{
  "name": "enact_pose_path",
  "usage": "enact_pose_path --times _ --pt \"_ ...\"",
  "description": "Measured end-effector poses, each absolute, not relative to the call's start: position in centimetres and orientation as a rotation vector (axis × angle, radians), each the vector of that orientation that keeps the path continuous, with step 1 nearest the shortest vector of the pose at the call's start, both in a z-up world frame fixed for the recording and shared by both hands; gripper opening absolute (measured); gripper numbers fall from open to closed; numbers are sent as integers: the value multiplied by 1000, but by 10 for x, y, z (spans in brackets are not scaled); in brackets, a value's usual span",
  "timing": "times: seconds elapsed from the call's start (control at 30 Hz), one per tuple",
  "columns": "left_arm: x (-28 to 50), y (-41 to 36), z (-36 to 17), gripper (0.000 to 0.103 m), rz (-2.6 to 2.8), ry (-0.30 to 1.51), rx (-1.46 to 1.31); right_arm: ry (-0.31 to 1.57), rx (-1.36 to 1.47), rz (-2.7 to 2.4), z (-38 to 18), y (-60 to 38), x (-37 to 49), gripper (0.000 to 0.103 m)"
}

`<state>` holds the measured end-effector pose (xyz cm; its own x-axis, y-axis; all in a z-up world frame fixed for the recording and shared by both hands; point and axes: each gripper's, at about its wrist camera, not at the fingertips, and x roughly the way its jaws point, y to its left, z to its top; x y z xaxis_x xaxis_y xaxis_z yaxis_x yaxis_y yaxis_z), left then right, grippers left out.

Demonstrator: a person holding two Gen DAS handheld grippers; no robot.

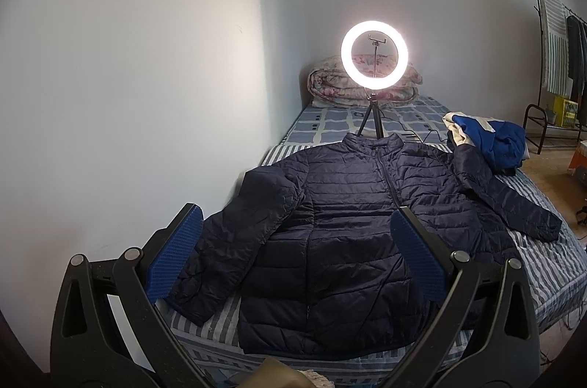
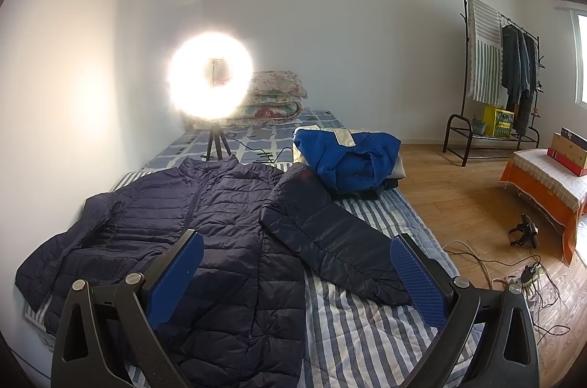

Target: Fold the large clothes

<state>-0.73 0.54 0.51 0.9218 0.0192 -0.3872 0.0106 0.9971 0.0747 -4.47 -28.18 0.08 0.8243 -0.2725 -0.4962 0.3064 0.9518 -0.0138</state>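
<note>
Navy puffer jacket (image 1: 352,226) flat on striped bed (image 2: 367,333), zipped, sleeves spread.
Left gripper (image 1: 297,252) and right gripper (image 2: 297,274) both gape wide, holding nothing; ring light (image 2: 211,76) glare hides its phone mount.

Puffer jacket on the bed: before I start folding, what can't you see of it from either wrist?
- Left wrist view: the puffer jacket has its left cuff behind a blue finger pad.
- Right wrist view: the hem runs off the bottom edge, behind the right gripper.
- Both views: the jacket's underside against the striped bedcover.
</note>
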Motion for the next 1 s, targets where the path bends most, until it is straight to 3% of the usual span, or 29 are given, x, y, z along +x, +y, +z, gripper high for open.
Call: enact_pose_path --times 1.0 --pt "-4 9 6 103 3 398 72 519 66 -304 0 -279 -43 103"
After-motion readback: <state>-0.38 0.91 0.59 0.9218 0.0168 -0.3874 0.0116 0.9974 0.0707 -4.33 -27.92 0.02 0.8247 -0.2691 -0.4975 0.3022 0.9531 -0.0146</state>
